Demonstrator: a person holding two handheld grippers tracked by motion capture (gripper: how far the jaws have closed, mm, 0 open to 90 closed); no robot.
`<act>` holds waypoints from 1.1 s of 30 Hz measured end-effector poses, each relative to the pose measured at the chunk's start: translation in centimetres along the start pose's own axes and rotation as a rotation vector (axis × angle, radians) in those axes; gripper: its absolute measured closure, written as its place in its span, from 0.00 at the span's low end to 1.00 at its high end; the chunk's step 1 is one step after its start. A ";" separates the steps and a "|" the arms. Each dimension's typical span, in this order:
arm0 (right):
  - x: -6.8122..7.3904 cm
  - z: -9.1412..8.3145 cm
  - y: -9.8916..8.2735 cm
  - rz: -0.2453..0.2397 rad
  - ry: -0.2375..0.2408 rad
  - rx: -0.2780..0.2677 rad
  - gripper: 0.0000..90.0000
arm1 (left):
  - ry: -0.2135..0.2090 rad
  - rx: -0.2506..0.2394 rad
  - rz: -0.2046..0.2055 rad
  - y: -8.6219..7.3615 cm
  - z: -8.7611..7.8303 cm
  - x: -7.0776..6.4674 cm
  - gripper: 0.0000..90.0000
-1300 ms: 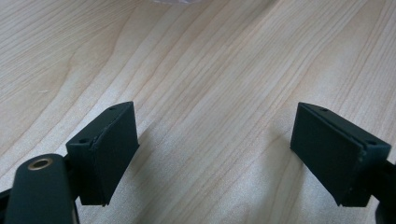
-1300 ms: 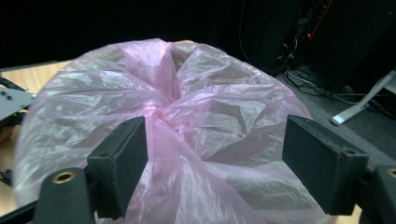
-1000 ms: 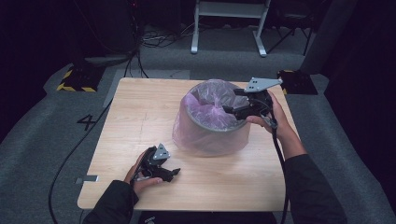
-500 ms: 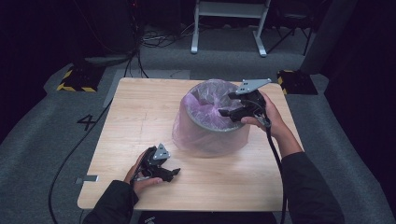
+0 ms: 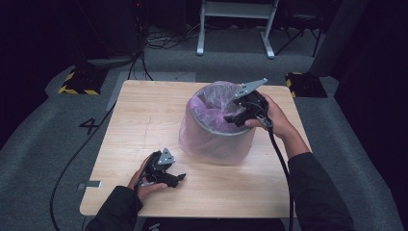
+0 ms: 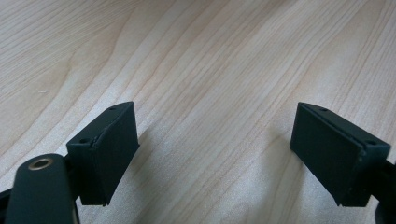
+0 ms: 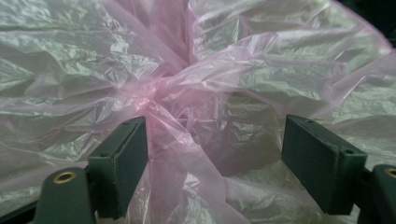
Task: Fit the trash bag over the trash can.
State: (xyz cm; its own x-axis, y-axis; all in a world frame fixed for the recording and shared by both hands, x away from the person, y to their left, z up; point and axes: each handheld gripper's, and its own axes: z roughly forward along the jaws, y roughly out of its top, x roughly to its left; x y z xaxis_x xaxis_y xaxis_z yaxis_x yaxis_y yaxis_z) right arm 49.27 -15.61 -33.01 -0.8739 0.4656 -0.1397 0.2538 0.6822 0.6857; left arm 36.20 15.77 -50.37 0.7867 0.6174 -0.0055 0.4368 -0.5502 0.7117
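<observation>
Near the front edge of the wooden table [image 5: 134,120], left of the bin: left gripper [image 5: 174,179] in the person's left hand [image 5: 144,179], low over bare wood, jaws spread wide with nothing between them. At the table's middle, a round bin [image 5: 216,139] lined with a pink plastic bag [image 5: 211,108] folded over its rim. At the bin's right rim: right gripper [image 5: 231,118] in the right hand [image 5: 274,118], reaching into the opening, jaws parted around crumpled pink film, not clamped.
</observation>
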 end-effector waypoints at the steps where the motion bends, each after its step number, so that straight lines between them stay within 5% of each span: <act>1: 0.0 0.1 0.0 -0.002 -0.002 0.008 0.25 | 0.000 0.000 0.000 0.0 0.0 0.0 0.16; 22: -0.5 1.6 0.9 -0.013 0.005 0.211 0.24 | 0.000 -0.001 0.000 0.0 0.0 0.0 0.16; 33: -0.5 1.9 1.1 -0.013 -0.003 0.251 0.24 | 0.001 -0.001 0.000 0.0 0.0 0.0 0.16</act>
State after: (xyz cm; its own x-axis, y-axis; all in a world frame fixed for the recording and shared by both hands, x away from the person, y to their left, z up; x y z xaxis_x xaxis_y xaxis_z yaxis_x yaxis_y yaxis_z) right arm 50.76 -14.06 -33.56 -0.8768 0.4569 -0.1498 0.3375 0.8068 0.4850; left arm 36.16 15.78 -50.38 0.7864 0.6177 -0.0049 0.4363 -0.5497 0.7124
